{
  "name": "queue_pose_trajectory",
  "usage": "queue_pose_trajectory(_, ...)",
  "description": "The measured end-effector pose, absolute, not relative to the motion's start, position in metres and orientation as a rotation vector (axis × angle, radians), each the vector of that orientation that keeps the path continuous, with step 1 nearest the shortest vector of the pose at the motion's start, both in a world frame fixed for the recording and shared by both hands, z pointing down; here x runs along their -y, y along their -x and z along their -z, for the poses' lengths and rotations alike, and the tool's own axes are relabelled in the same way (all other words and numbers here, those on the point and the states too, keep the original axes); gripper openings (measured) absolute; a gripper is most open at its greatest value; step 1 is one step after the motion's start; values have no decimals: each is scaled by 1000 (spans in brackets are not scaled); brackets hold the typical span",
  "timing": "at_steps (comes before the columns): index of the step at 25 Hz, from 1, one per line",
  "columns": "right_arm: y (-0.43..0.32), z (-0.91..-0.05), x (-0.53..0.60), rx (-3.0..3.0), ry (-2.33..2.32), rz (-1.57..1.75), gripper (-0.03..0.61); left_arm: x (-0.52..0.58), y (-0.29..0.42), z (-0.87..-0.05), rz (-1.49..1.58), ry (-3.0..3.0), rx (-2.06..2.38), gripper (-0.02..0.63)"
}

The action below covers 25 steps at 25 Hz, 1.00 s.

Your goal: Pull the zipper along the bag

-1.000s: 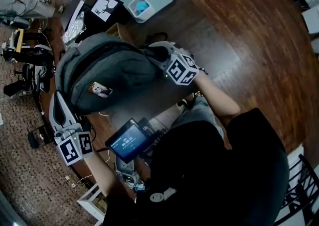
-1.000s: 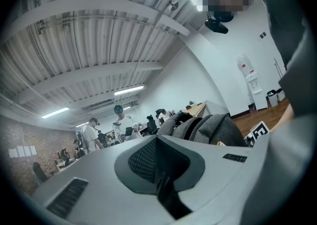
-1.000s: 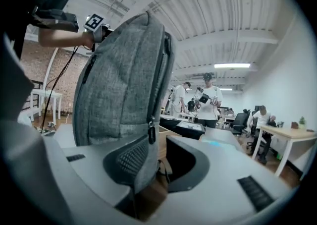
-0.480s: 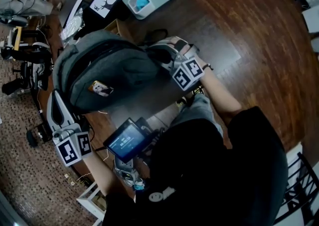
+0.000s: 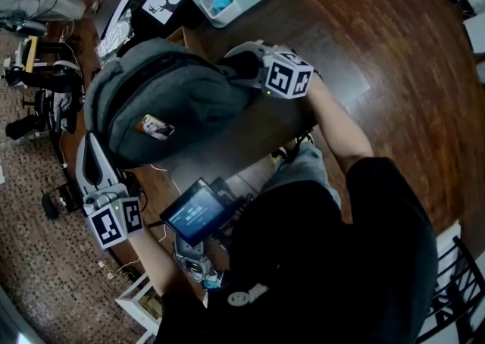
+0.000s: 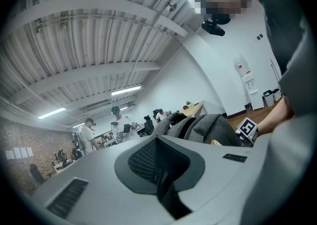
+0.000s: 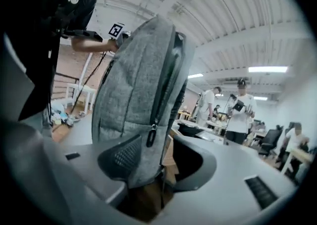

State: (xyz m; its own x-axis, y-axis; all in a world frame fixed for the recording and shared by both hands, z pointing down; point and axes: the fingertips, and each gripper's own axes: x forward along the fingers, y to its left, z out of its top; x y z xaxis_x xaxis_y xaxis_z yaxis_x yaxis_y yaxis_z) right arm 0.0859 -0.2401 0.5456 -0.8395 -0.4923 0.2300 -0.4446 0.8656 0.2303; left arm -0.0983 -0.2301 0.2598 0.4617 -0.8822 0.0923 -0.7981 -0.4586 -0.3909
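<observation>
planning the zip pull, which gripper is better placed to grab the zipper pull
Right. The right gripper has just been opening its jaws, with the backpack and its zipper pull between them. The left gripper is shut on nothing.

Matt, coarse-woven grey cloth bag (image 5: 182,100); glossy dark wood floor (image 5: 394,17); smooth matt plastic right tool (image 7: 157,165).

Bag (image 5: 174,100) on table (image 5: 254,132) (left claw (image 5: 86,147) at its left, right claw (image 5: 241,59) opposite).
</observation>
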Motion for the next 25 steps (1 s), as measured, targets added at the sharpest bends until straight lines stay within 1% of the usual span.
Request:
queue_pose_trajectory(2, -86, -545, 244, 2701, -798, 342, 219, 230, 99, -261, 418, 2417, -1433, 0)
queue_pose_trajectory(3, -88, -545, 246, 2674, -847, 368, 225, 230, 99, -261, 418, 2415, -1432, 0)
queue_pose_trajectory(5, -91, -544, 251, 2639, -936, 370, 225, 231, 99, -260, 415, 2415, -1429, 0)
queue_pose_trajectory(6, -90, -543, 252, 2628, -957, 374, 218, 231, 99, -260, 414, 2415, -1429, 0)
queue_pose_trajectory(7, -89, -541, 253, 2617, -970, 393, 198, 231, 100, -260, 411, 2416, -1431, 0)
queue_pose_trajectory(8, -89, -539, 254, 2604, -988, 415, 215, 231, 100, -261, 408, 2417, -1433, 0)
queue_pose_trajectory(13, -90, -534, 263, 2515, -1149, 512, 218, 232, 101, -263, 397, 2419, -1437, 0)
queue_pose_trajectory(14, -89, -534, 264, 2510, -1166, 515, 190, 232, 101, -263, 395, 2419, -1437, 0)
queue_pose_trajectory(15, -87, -534, 265, 2508, -1173, 522, 176, 232, 101, -263, 394, 2419, -1439, 0)
queue_pose_trajectory(19, -88, -532, 261, 2511, -1142, 616, 178, 231, 100, -262, 405, 2415, -1432, 0)
queue_pose_trajectory(22, -85, -531, 252, 2499, -996, 736, 175, 230, 99, -261, 414, 2411, -1423, 0)
queue_pose_trajectory(25, -80, -531, 249, 2480, -895, 778, 167, 230, 98, -262, 410, 2412, -1427, 0)
